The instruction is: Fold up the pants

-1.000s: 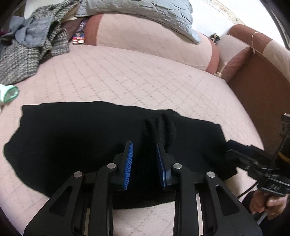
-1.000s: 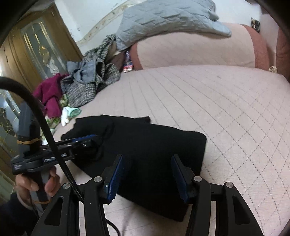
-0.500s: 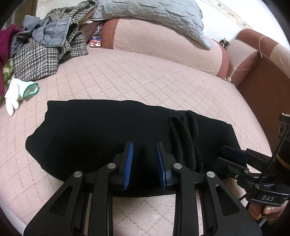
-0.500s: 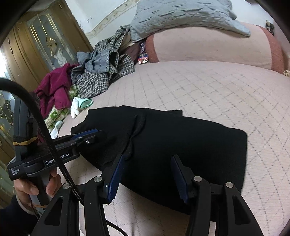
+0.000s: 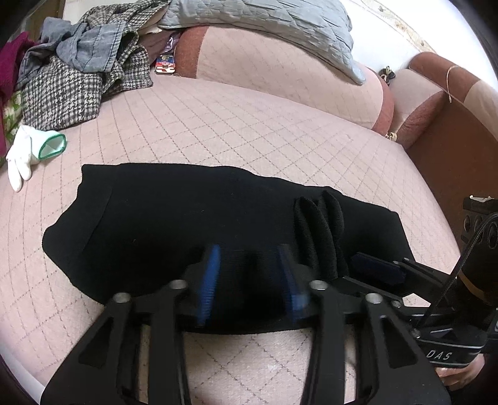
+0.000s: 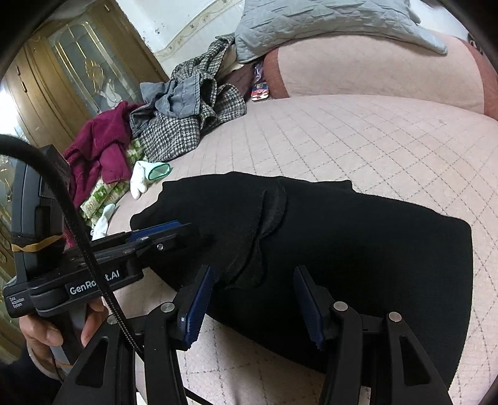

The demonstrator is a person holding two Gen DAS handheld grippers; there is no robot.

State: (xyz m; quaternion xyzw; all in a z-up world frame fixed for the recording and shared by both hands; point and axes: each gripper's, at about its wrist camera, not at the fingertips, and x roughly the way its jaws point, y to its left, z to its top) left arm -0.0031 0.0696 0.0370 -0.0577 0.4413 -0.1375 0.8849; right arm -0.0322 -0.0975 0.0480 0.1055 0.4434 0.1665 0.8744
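Observation:
Black pants [image 5: 193,218] lie folded into a wide band across the pink quilted bed [image 5: 249,124], with a bunched ridge of cloth [image 5: 320,230] near their right end. My left gripper [image 5: 248,252] hovers over the near edge of the pants. Its blue pads are blurred and its jaws are opening, with no cloth pinched between them. In the right wrist view the right gripper [image 6: 253,274] stands open above the near edge of the pants [image 6: 358,243], holding nothing. The left gripper [image 6: 165,230] reaches in from the left there, held by a hand [image 6: 46,330].
A heap of clothes [image 5: 77,71] and a white glove [image 5: 28,152] lie at the bed's far left. A grey quilted pillow [image 5: 264,25] rests on the bolster behind. A brown padded wall [image 5: 451,140] borders the right side. A wooden glazed door [image 6: 62,78] stands beyond the bed.
The left gripper's jaws have spread wider. Both cameras have drawn back towards the bed's near edge, so more of the pants and the clothes heap shows. The bunched ridge now sits right of the left gripper.

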